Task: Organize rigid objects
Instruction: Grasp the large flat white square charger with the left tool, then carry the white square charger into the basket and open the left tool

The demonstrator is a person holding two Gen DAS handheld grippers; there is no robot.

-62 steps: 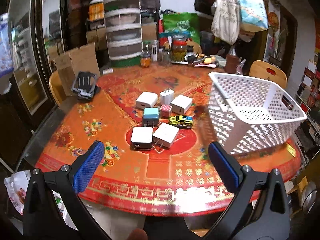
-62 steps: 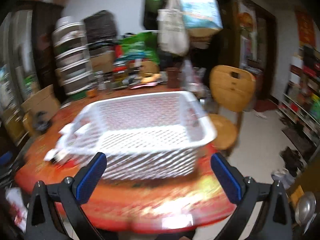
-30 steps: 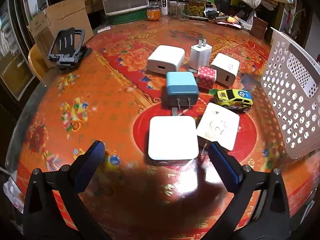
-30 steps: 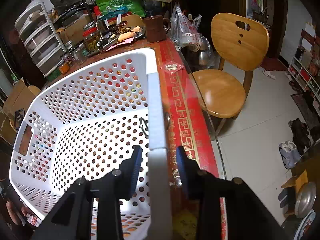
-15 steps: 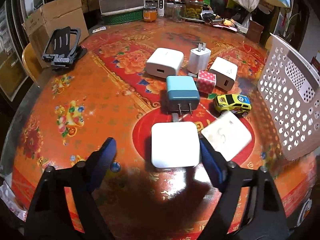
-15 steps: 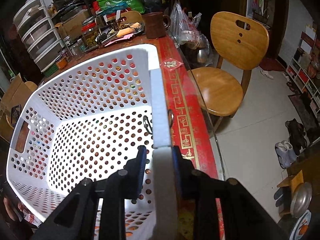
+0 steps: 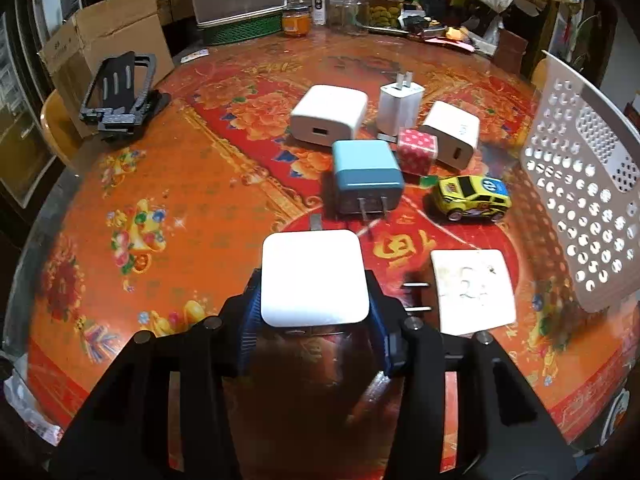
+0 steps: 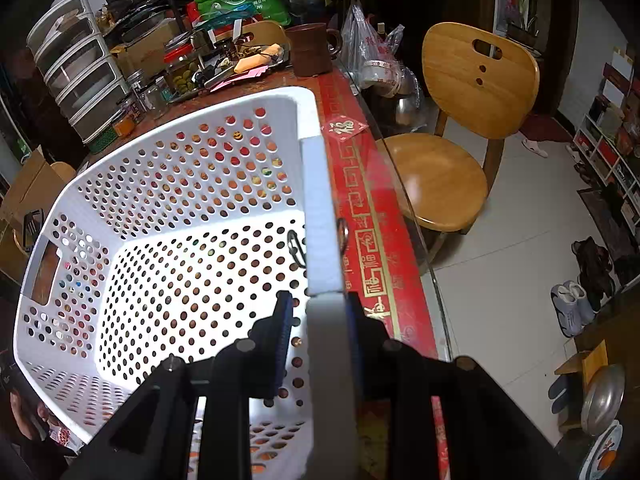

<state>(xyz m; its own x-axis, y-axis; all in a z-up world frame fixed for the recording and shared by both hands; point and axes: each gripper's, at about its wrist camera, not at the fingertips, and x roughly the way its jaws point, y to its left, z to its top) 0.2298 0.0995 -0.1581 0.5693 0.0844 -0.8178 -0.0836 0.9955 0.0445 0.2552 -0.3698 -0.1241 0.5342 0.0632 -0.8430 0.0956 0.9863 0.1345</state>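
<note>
1. The left claw (image 7: 314, 312) was pinching a white square charger (image 7: 313, 278) from both sides, its blue pads against the charger's left and right edges, low over the red patterned worktop (image 7: 168, 184).
2. Just right of that charger lay a flat white plug adapter (image 7: 474, 290), its two prongs pointing toward the claw.
3. Beyond them sat a blue-topped charger (image 7: 366, 178) with prongs facing the camera, and a yellow toy car (image 7: 472, 198) to its right.
4. Farther back stood a large white charger (image 7: 330, 114), a small upright white plug (image 7: 400, 108), a pink dotted cube (image 7: 418, 152) and another white charger (image 7: 454, 134), clustered close together.
5. The perforated white basket (image 7: 580, 184) stood at the worktop's right side, well apart from the held charger.
6. The right claw (image 8: 320, 332) was pressed onto the basket's near rim (image 8: 320, 216), one finger inside the wall and one outside.
7. A black stand (image 7: 118, 94) rested near the worktop's far left edge, beside a cardboard box (image 7: 104, 36).
</note>
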